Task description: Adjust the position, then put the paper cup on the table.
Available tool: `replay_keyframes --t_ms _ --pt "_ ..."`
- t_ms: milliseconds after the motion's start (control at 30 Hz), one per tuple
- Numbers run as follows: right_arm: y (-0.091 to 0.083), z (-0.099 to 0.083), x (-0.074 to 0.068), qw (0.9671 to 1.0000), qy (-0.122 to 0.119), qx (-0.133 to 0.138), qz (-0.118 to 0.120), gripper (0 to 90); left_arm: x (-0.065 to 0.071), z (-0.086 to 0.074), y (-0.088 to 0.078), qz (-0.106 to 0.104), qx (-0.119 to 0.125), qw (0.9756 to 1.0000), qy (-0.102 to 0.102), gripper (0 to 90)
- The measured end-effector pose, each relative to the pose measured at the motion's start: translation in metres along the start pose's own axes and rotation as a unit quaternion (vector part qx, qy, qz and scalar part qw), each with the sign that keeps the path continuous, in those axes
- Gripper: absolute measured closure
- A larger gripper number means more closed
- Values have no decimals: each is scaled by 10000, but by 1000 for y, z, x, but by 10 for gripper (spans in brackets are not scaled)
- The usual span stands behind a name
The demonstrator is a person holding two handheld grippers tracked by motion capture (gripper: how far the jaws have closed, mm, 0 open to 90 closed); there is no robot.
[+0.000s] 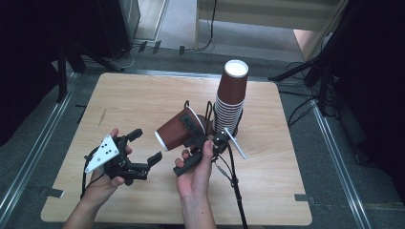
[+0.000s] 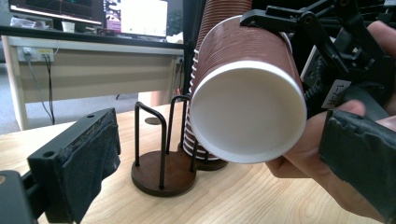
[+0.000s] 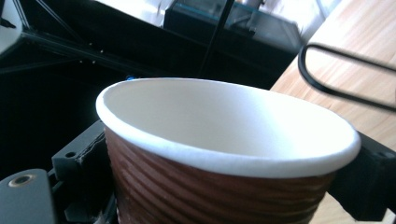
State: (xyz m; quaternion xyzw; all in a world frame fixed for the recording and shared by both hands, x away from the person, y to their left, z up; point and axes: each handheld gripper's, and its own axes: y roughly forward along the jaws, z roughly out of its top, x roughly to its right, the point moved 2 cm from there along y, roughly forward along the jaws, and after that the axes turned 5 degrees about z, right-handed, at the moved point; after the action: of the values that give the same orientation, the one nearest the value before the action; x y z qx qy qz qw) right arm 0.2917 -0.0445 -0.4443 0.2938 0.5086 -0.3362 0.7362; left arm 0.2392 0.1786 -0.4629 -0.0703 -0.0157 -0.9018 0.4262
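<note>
A single brown ribbed paper cup (image 1: 173, 131) lies on its side above the table, and my right gripper (image 1: 185, 128) is shut on it. Its white mouth (image 2: 247, 112) faces my left gripper (image 1: 145, 146), which stands open just left of the cup, with nothing between its pads (image 2: 86, 156). In the right gripper view the cup (image 3: 219, 186) sits between both jaws. A tall stack of upside-down brown cups (image 1: 231, 93) stands on a holder behind my right hand.
An empty black wire cup holder on a round wooden base (image 2: 163, 176) stands next to the stack (image 2: 210, 56). The wooden table (image 1: 143, 95) has bare room at left and front. Black stand legs (image 1: 71, 57) and cables lie on the floor around it.
</note>
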Motion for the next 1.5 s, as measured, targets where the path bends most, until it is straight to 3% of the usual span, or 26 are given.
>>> replay_keyframes --t_ms 133,300,400,567,733,867,933,1033,1200,1267,1333,1500 --pt "-2 1 -3 9995 -287 100 113 92 -1 0 0 3 11 10000 -42 0" --pt "-2 2 -5 9969 -709 302 -164 94 -2 0 0 14 5 10000 -45 0" --pt "-2 1 -7 9921 -1134 427 -331 93 -4 0 -1 36 15 10000 -55 0" --pt "-5 -1 -10 9849 -1605 536 -379 93 -8 1 -2 92 39 9999 -92 0" --pt "-7 -4 -13 9716 -2242 592 -473 92 -12 1 -3 185 1 9998 -75 0" --pt "-8 -7 -16 9656 -2502 611 -359 92 -15 1 -4 314 24 9994 -117 0" --pt "-8 -9 -17 9609 -2683 601 -335 92 -17 0 -4 427 -5 9990 -106 0" --pt "-8 -11 -19 9526 -2964 576 -373 92 -21 -1 -5 512 -20 9986 -112 0" --pt "-11 -10 -19 9448 -3195 566 -455 90 -26 -5 -6 628 -110 9979 -96 0" --pt "-12 -9 -18 9384 -3369 575 -509 88 -28 -7 -7 663 -117 9976 -133 0" --pt "-13 -8 -18 9298 -3587 584 -576 88 -31 -10 -8 707 -160 9973 -114 0" --pt "-17 -7 -17 9156 -3918 579 -689 87 -41 -19 -12 893 -270 9955 -145 0"
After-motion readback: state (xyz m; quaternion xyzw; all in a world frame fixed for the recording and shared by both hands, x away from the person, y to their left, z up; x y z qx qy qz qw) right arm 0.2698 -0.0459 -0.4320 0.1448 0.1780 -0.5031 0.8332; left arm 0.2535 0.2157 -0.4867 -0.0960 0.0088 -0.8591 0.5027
